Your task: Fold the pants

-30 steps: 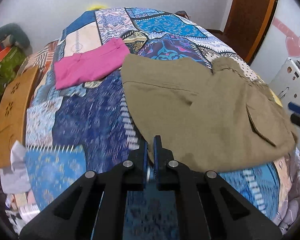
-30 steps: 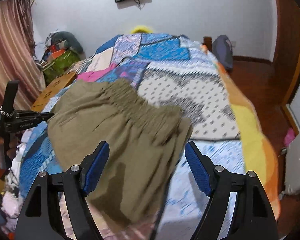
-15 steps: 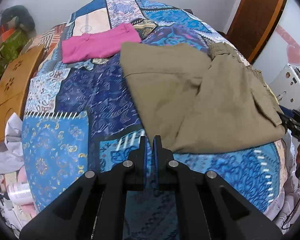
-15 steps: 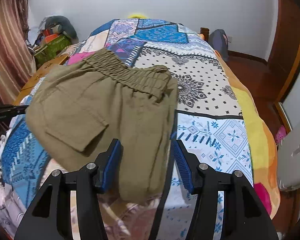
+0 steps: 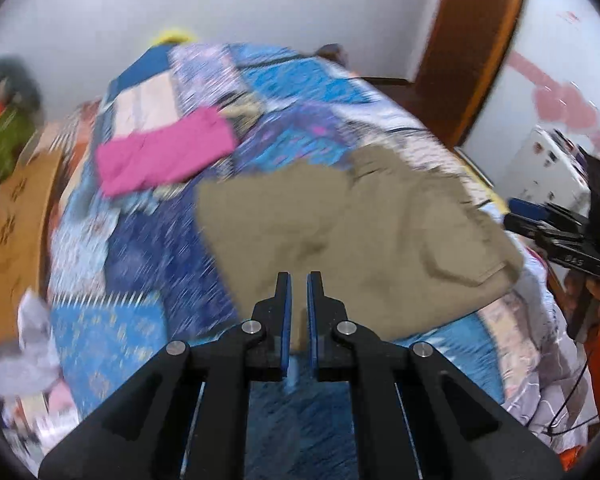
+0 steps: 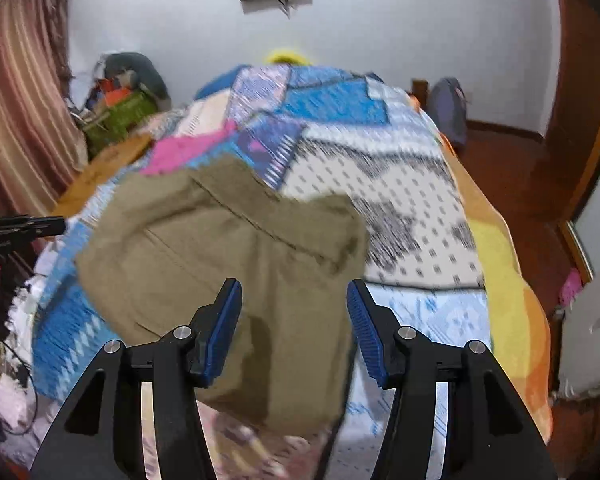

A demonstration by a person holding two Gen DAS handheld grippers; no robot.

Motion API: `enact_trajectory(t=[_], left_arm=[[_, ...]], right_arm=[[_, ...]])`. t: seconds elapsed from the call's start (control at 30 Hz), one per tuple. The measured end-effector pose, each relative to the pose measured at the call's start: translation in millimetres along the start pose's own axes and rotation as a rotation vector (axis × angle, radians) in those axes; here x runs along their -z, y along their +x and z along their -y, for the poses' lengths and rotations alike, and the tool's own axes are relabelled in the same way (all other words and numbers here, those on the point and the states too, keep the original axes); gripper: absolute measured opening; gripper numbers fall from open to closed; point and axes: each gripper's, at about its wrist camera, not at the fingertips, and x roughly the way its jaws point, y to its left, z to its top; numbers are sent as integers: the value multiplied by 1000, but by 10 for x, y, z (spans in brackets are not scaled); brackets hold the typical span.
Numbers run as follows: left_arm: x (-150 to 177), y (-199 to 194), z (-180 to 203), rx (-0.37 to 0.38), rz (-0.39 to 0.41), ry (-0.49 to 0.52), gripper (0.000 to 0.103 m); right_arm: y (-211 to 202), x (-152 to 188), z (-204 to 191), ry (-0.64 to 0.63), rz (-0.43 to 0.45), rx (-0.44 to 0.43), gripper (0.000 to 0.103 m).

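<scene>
The olive-khaki pants (image 5: 364, 236) lie rumpled and partly folded on the patchwork bedspread (image 5: 148, 264), with a cargo pocket toward the right. They also show in the right wrist view (image 6: 236, 264), hanging over the near bed edge. My left gripper (image 5: 298, 284) hovers over the pants' near edge, its blue pads a narrow gap apart and holding nothing. My right gripper (image 6: 294, 300) is open wide above the pants and empty. It appears in the left wrist view (image 5: 556, 228) at the right of the bed.
A folded pink garment (image 5: 164, 156) lies further back on the bed. A wooden board (image 5: 8, 236) and clutter stand at the left of the bed. A wooden door frame (image 5: 476, 48) and a white appliance (image 5: 540, 168) stand at the right. A bag (image 6: 452, 108) stands beside the bed.
Both views have shifted and blurred with motion. My left gripper's pads have parted slightly. My right gripper has opened wider. The pants lie more bunched.
</scene>
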Motion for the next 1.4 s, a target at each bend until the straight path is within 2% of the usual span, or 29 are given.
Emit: enact_trajectory(t=[0.07,0.13,0.23,0.33,0.47,0.53,0.67,0.77,0.9,1.03,1.1,1.2,1.27,1.33,1.4], left_arm=[[-130,63,156,38,4,28,6],[-240,188,312,94,-19,47,6],[-332,452,496,132,-66,65,6],[-368,727,601,131,-107,79,6],[-387,1021,550,102,-148,64,6],[-372,1108,486,112,-157,42,6],[-308,1117,463,112,-136,28,6],[-294,1051,490,97,-122,43,6],[-289,844,485,84,-92,46,7],[-297,598,388,48,-42,27,8],[-293,467,299,22,-24,19,11],[-281,314,152,-15,-2,3,25],[-251,215,30,-43,15,-11,39],[-209,170,-87,-63,20,-24,48],[-124,169,-239,-62,18,-62,55]], right_arm=[[46,-58,-83,-18,11,-25,51],[124,-96,-149,-33,19,-38,51],[292,-119,-229,-42,-2,-70,51],[501,-105,-296,-43,-56,-123,51],[710,-32,-296,-55,-128,-136,51],[714,-11,-275,-55,-128,-136,51],[703,3,-323,-95,-126,-113,51],[652,-2,-296,-70,-126,-111,51],[481,-5,-238,-38,-107,-85,52],[276,-21,-155,-29,-63,-44,58],[151,-30,-99,-25,-43,-19,58],[19,-36,-14,-19,-23,11,58],[-32,-34,40,-14,-19,23,63],[-76,-7,91,-7,-14,32,69],[-69,38,137,6,-28,40,69]])
